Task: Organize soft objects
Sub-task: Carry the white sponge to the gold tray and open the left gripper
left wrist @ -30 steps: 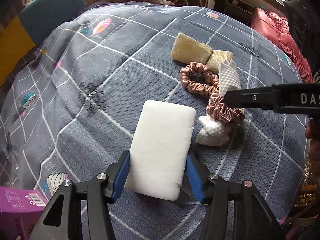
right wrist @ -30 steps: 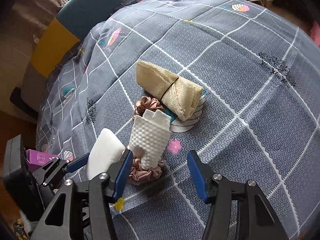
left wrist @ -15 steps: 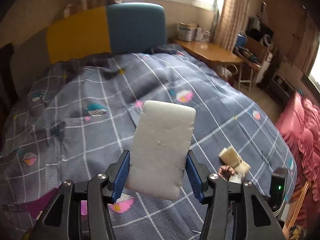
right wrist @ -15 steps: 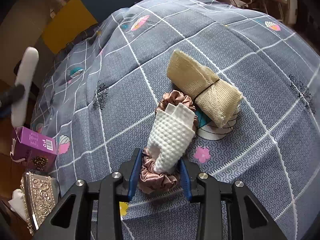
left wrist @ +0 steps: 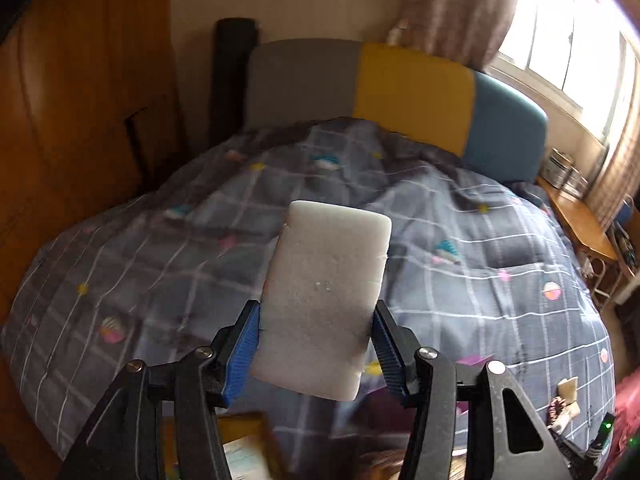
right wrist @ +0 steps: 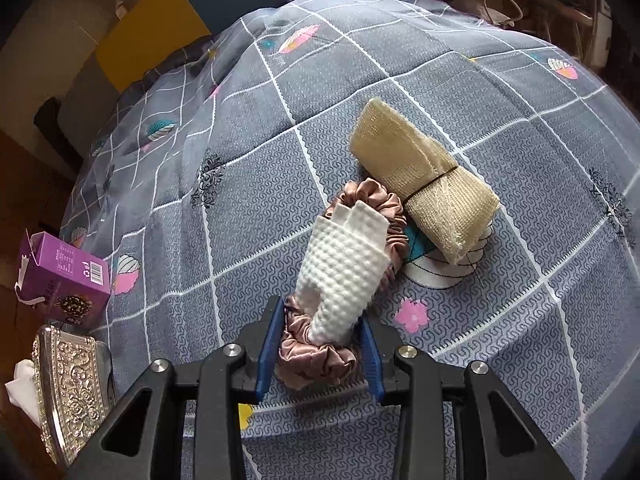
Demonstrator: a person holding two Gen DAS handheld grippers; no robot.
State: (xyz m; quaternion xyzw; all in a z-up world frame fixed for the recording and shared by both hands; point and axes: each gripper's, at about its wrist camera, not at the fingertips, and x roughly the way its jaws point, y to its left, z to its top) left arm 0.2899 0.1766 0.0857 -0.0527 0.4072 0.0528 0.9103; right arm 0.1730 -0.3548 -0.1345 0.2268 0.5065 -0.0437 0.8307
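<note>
The left gripper (left wrist: 316,344) holds a white sponge (left wrist: 324,296) upright, its blue-padded jaws pressed against the sponge's lower sides, lifted clear of the bed (left wrist: 460,280). Beyond the sponge, the left wrist view takes in the grey checked quilt running up to a headboard (left wrist: 412,88) in grey, yellow and teal panels, with a wooden wardrobe (left wrist: 80,100) to the left of the bed, a bright window (left wrist: 568,40) to the right and a wooden desk (left wrist: 576,220) under it. Only a small, blurred cluster of the other soft things shows at this view's lower right edge.

The right wrist view shows that cluster close up. The right gripper (right wrist: 320,344) has its jaws closed on the lower end of a white waffle-textured cloth (right wrist: 344,268), which leans up and away over a pink satin scrunchie (right wrist: 316,360) lying on the quilt between the jaws. A second pink scrunchie (right wrist: 376,196) lies just behind the cloth, touching a beige mesh cloth roll (right wrist: 424,184) bound round its middle with a dark band. Left of the cloth, at the bed's edge, stand a purple carton (right wrist: 64,272) and, nearer the camera, an embossed silver box (right wrist: 68,384) with white tissue beside it. The sponge and left gripper do not appear in this view.
</note>
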